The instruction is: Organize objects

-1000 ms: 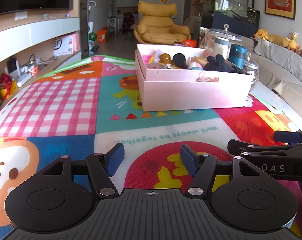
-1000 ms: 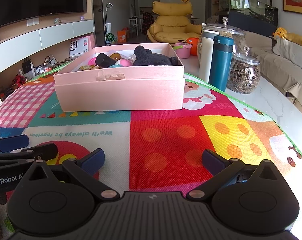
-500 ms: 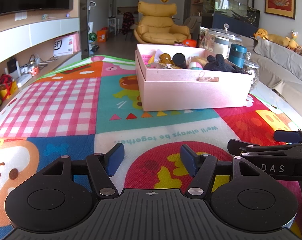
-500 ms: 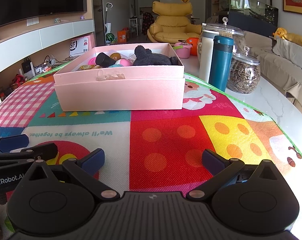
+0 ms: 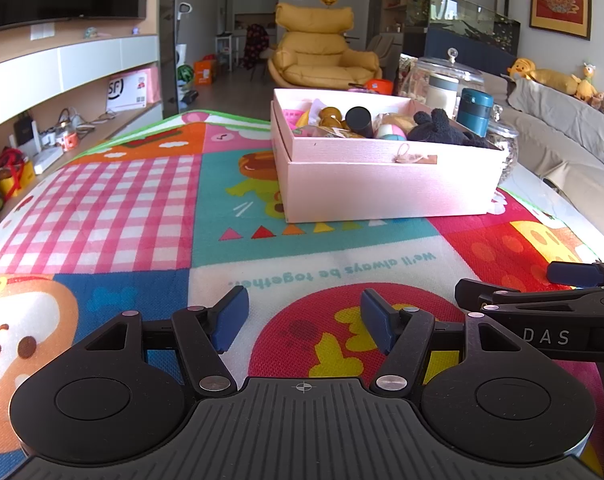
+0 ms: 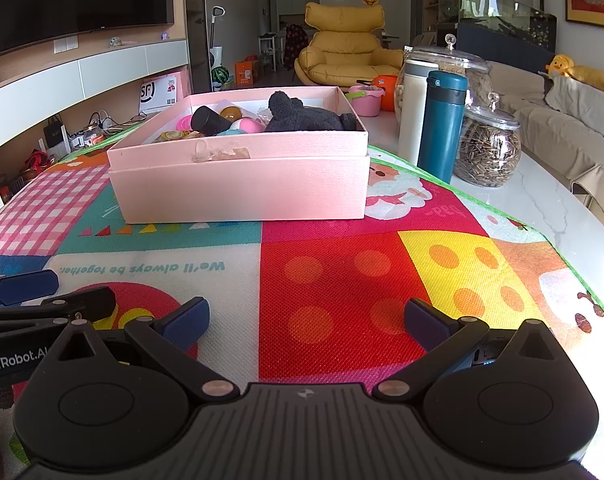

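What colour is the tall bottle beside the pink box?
Teal blue, with a darker cap. The bottle shows best in the right wrist view.

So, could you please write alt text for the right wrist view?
An open right tool hovers empty over a colourful play mat, facing a pink box filled with toys. A teal flask and seed jar stand right.

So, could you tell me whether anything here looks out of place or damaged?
Only a small thing: the pink box has a scrap of torn tape and string stuck on its front rim. Nothing is spilled, and both grippers rest open and empty.
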`<state>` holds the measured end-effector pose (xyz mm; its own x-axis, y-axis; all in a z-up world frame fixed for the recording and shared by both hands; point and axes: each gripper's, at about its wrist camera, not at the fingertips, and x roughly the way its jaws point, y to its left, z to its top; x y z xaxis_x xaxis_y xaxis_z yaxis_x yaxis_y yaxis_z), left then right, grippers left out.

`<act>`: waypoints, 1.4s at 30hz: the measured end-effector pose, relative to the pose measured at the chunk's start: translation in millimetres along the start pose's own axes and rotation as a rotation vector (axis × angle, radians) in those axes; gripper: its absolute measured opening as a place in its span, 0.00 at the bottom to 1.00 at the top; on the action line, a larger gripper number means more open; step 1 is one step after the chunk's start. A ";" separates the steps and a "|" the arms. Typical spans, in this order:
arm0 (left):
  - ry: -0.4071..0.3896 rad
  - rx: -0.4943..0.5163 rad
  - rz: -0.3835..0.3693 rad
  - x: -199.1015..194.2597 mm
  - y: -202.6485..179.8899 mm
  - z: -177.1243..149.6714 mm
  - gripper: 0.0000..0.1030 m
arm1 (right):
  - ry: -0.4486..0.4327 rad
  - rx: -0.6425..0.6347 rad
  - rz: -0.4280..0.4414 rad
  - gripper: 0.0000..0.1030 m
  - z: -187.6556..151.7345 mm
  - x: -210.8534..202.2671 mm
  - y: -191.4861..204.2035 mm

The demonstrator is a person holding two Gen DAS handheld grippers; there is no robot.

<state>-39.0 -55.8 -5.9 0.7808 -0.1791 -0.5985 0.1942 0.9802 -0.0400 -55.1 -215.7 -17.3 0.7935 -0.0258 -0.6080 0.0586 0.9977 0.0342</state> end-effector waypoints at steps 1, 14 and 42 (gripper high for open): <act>0.000 0.000 0.000 0.0 0.3 0.1 0.66 | 0.000 0.000 0.000 1.00 0.0 0.0 0.0; -0.001 -0.005 -0.004 -0.3 0.5 0.2 0.66 | 0.000 -0.001 0.000 1.00 0.0 -0.3 0.3; -0.002 -0.015 -0.011 -1.1 3.9 0.4 0.66 | 0.000 -0.001 -0.001 1.00 0.1 -0.5 1.1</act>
<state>-38.9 -51.8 -5.1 0.7797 -0.1899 -0.5966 0.1937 0.9793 -0.0585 -55.4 -214.6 -16.9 0.7934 -0.0265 -0.6081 0.0585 0.9977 0.0328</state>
